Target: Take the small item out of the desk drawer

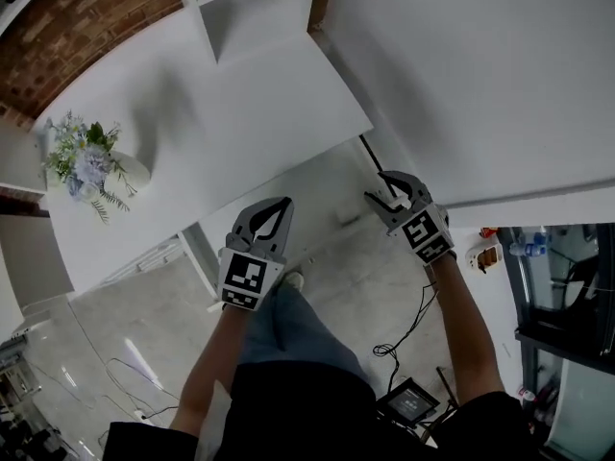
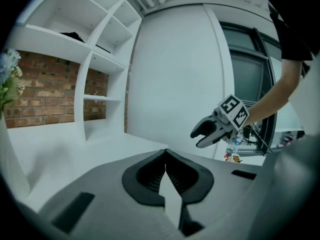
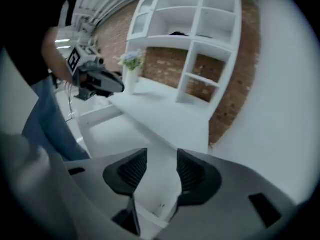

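Note:
A white desk (image 1: pixel 240 113) lies ahead of both grippers, and I stand at its near edge. No open drawer and no small item show in any view. My left gripper (image 1: pixel 284 204) hovers just off the desk's front edge with its jaws shut and nothing between them. In the left gripper view its tips (image 2: pixel 165 153) meet over the desk top (image 2: pixel 100 149). My right gripper (image 1: pixel 385 188) hangs past the desk's right corner, open and empty. In the right gripper view, bare desk (image 3: pixel 165 109) shows through the gap between the pads (image 3: pixel 134 170).
A vase of flowers (image 1: pixel 91 161) stands on the desk's left end. A white shelf unit (image 1: pixel 255 8) rises at the back against a brick wall (image 1: pixel 86 27). A white frame (image 3: pixel 95 116) sits under the desk edge. Cables (image 1: pixel 404 325) trail on the floor.

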Motion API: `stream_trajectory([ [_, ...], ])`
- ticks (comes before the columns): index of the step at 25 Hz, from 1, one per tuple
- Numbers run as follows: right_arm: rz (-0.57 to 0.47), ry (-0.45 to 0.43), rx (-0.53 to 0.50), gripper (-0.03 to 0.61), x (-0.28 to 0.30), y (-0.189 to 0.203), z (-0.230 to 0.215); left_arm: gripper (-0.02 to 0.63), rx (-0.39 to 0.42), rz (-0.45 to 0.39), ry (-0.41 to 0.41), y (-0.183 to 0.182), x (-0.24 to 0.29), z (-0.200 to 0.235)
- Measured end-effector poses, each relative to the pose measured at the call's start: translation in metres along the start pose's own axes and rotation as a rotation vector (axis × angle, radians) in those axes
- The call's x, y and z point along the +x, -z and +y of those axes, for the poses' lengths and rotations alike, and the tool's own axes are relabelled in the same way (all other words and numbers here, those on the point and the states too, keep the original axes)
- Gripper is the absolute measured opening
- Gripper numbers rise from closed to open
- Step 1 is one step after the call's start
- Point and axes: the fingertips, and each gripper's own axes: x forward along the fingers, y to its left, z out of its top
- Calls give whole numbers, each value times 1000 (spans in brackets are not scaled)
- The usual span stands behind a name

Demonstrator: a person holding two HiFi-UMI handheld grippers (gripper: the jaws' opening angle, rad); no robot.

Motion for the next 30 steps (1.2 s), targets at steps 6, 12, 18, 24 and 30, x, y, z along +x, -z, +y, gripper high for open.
stream_trajectory([
  [6, 234, -394, -320, 181, 50, 29, 39, 9, -24, 8, -33, 11, -11, 5],
  [12, 429, -650, -468, 181, 88, 81, 75, 9, -52, 29, -61, 26, -17, 12],
  [18, 547, -775, -486, 182, 107, 125, 94, 9, -73, 55, -75, 39, -21, 17],
  [24, 624, -847, -491, 198, 115, 144, 102, 9, -87, 78, -82, 51, -22, 24],
  [30, 682, -940, -500, 205, 120, 146, 113, 9, -86, 92, -84, 56, -23, 28],
])
